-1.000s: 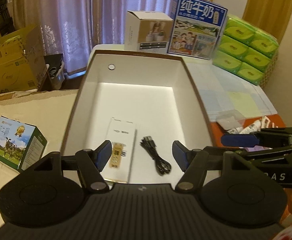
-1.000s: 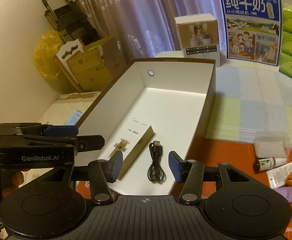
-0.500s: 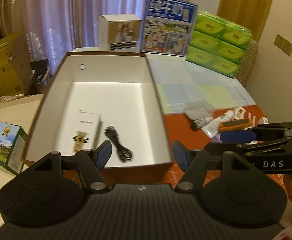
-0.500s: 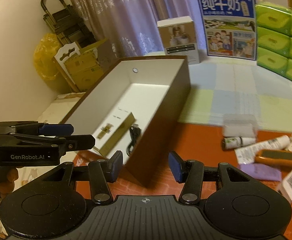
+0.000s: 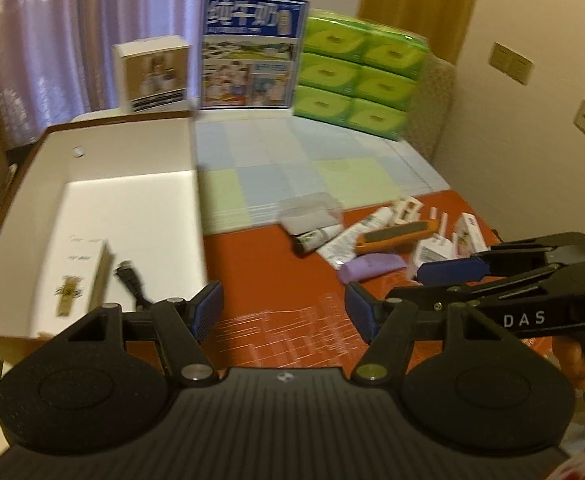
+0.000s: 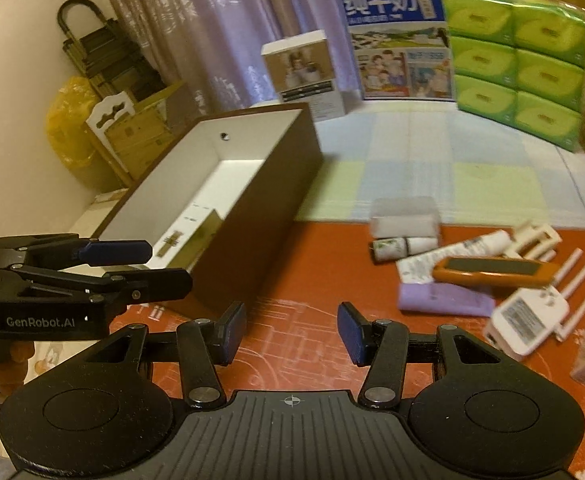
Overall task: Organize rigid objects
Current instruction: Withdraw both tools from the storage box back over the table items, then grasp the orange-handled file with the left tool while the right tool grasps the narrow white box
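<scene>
Brown rectangular cardboard box (image 6: 252, 208)

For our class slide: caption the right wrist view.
Right gripper, jaws open and empty, over the red mat between the brown box and scattered small items.

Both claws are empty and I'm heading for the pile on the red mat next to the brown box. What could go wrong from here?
1. The pile is tightly packed: the orange case lies on the white tube and the purple pouch, so a grab may shift its neighbours.
2. The right claw and left claw travel close together; they could collide over the mat.
3. The brown box stands close by; a swing could knock its wall.
</scene>
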`<state>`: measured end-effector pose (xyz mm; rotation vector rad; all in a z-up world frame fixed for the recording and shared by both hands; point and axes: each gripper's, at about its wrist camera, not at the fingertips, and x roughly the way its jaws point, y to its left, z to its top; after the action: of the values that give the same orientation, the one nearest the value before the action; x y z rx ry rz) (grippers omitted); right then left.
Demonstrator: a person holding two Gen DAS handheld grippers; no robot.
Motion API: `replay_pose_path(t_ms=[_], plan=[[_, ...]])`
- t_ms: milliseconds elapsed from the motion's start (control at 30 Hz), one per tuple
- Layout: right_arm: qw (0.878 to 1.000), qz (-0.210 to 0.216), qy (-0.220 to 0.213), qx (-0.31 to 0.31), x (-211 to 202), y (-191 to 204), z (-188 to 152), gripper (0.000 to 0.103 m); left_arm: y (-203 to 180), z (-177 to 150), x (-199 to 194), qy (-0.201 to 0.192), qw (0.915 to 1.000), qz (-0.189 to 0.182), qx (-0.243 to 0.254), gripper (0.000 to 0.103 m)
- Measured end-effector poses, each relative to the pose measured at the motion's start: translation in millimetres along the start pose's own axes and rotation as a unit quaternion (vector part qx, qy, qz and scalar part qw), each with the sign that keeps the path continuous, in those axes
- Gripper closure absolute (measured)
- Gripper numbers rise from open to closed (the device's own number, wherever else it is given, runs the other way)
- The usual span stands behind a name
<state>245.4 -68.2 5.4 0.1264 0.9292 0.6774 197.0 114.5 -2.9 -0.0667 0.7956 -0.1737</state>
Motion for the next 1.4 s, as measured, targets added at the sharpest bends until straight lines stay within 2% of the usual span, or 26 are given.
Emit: replay_pose_path(t_ms=[667,1067,1400], plan=[[0.994,-0.076,-0.012,0.077,-55.4,-89.2,-23.8,0.055,-86.8,14.3,68.7,0.014,0.9935,-0.070,0.089,0.040],[0.979,-0.150,-0.017,0.135,-73.6,-147.5,-40.3,0.055,-120.6,30.2,139.9,0.031,0.9815,-0.082,0.170,0.040],[0.967,-0.194,-0.009,0.168,-60.8,-186.9,-43.1,0.055,-128.8,45.4,200.9,0.058,0.9680,-0.096,0.224,0.040]])
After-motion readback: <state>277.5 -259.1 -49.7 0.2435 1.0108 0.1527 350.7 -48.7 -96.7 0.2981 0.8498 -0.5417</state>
